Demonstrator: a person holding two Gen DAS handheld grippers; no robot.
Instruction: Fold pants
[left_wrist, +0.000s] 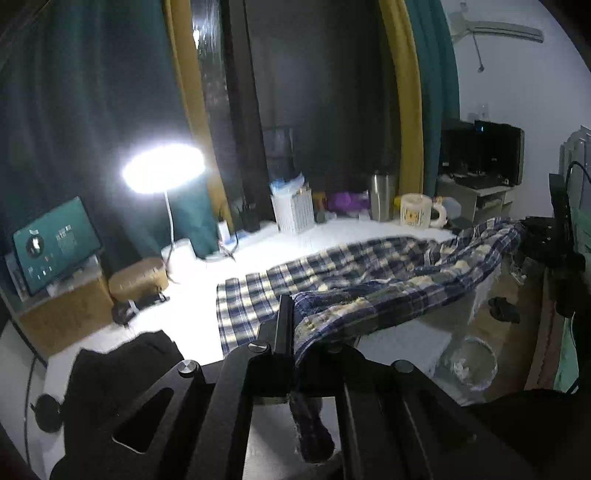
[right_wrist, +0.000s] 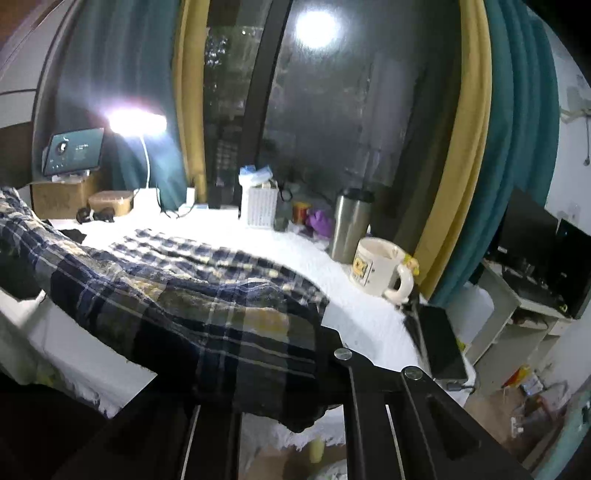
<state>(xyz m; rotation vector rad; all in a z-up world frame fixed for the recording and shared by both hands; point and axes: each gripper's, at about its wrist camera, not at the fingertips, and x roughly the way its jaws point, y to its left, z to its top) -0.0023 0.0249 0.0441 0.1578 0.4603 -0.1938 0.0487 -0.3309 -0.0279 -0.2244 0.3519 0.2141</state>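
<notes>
Blue, white and yellow plaid pants (left_wrist: 332, 273) lie partly on the white table (left_wrist: 192, 321), their near edge lifted off it. My left gripper (left_wrist: 293, 314) is shut on one end of that lifted edge, and a strip of cloth hangs down behind its fingers. In the right wrist view the same pants (right_wrist: 207, 295) drape over my right gripper (right_wrist: 295, 354), which is shut on the other end; the cloth hides its fingertips. The far part of the pants still rests flat on the table (right_wrist: 369, 321).
A bright lamp (left_wrist: 164, 168), a white basket (left_wrist: 293, 212), a steel tumbler (right_wrist: 349, 225) and a cream mug (right_wrist: 380, 271) stand along the table's far side. A tablet (left_wrist: 55, 245) sits on a cardboard box at the left. A dark phone (right_wrist: 439, 343) lies at the table's right edge.
</notes>
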